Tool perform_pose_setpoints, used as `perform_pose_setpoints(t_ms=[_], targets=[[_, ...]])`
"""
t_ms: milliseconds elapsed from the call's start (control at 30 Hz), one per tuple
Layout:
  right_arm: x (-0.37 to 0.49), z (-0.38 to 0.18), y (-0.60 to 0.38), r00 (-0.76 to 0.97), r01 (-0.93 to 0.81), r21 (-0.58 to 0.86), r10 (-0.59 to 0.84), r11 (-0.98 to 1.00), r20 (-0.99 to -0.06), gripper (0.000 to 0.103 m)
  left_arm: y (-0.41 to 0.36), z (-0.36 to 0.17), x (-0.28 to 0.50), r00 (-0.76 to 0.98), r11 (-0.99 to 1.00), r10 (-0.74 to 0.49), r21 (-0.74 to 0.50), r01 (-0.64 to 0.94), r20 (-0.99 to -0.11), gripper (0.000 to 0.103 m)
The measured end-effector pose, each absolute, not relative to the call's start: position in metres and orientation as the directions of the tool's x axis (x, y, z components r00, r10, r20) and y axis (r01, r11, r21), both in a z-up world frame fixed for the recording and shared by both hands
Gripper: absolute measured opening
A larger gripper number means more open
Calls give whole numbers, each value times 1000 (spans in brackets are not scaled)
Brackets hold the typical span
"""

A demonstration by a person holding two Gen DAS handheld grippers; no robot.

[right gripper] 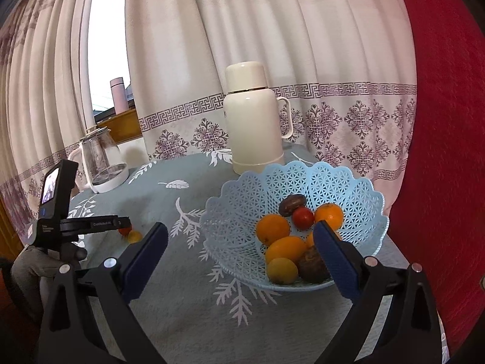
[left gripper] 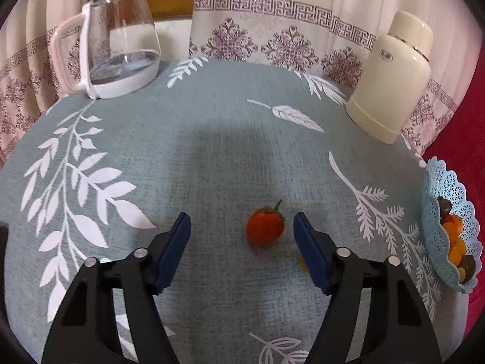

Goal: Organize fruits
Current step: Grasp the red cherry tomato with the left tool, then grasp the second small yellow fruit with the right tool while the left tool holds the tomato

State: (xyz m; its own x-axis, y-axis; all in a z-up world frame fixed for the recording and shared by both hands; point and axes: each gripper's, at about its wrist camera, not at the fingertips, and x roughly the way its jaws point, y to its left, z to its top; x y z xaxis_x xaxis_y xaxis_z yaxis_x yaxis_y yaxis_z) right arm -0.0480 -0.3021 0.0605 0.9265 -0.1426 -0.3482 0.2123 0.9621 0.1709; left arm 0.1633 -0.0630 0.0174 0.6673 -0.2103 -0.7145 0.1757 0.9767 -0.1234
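A small red tomato (left gripper: 265, 226) with a green stem lies on the blue-grey leaf-print tablecloth, between the open fingers of my left gripper (left gripper: 242, 224), nearer the right finger. A small yellow fruit (left gripper: 302, 263) peeks out behind that right finger; it also shows in the right wrist view (right gripper: 134, 236) beside the tomato (right gripper: 124, 230). The light blue lattice basket (right gripper: 248, 188) holds oranges, a red tomato, yellow fruits and brown fruits. My right gripper (right gripper: 241, 233) is open and empty, hovering in front of the basket. The basket also shows at the right edge of the left wrist view (left gripper: 433, 212).
A glass kettle (left gripper: 121, 45) with a white base stands at the back left of the table. A cream thermos (left gripper: 391, 75) stands at the back right, just behind the basket (right gripper: 257, 118). Patterned curtains hang behind; a red fabric surface (right gripper: 439, 151) lies to the right.
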Motion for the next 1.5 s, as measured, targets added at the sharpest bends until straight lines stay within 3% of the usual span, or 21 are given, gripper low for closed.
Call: perform_pose_setpoints(t_ms=[533,933,1233,1500], targets=[[-44,59,-296,920,197,136,-135,971,-367,95,-64,10,171,642,954,-298,-203,220,-707,28],[-37,57,-292,902,209,108,-149,972,-406,95,-48,17,161,674,937,-347,-278,213,-652,27],[-15,74,-247,892,57,51,-28,997,-451,92,-37,28,153,744,962,-258,-231,142,-617,27],[48,63,-201,800,-93,64,113,994,-589,73,-23,32,153,774,973,-196,-214,80,-602,27]])
